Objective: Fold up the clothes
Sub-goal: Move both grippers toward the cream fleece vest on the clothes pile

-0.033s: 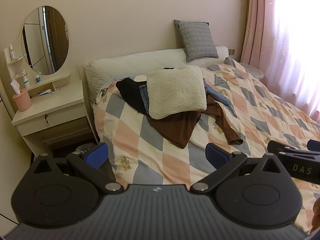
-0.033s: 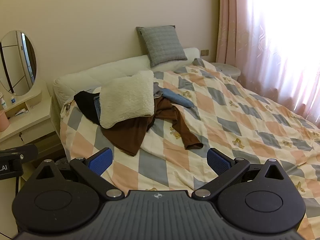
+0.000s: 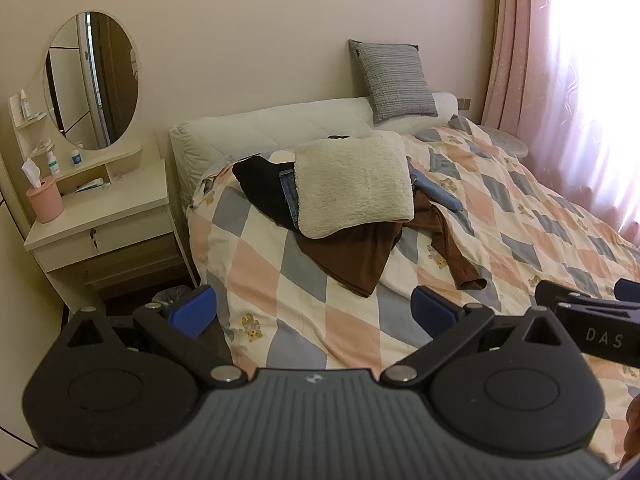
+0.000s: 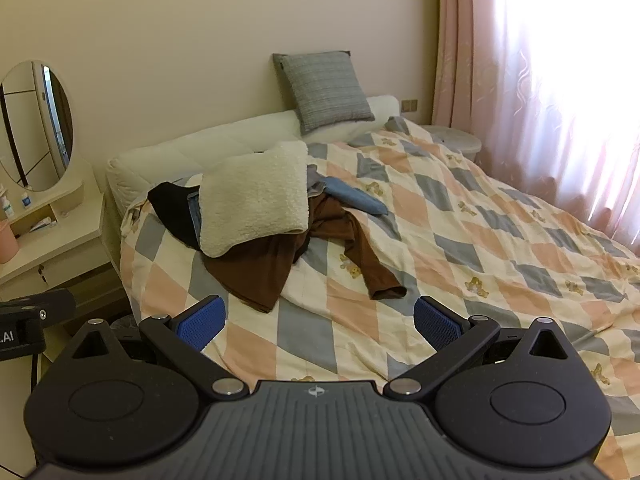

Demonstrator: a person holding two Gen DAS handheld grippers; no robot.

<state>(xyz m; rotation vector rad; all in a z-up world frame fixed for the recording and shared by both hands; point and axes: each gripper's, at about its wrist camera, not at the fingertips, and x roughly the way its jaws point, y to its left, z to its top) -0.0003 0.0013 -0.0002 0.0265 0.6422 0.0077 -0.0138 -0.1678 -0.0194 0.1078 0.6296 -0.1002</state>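
left claw (image 3: pixel 314 312) is held wide apart, empty, short of the bed (image 3: pixel 520 216). at twelve o'clock the clothes pile (image 3: pixel 360 216) is seen heaped under a fleece cushion (image 3: pixel 354 184). right claw (image 4: pixel 318 322) likewise spread, empty. risk: the brown sleeve (image 4: pixel 370 264) could be dragged, and the heap toppled.

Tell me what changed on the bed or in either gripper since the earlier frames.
Nothing visibly changed. The left gripper and right gripper are open and empty above the near edge of the bed, and the clothes pile lies as it did, untouched.
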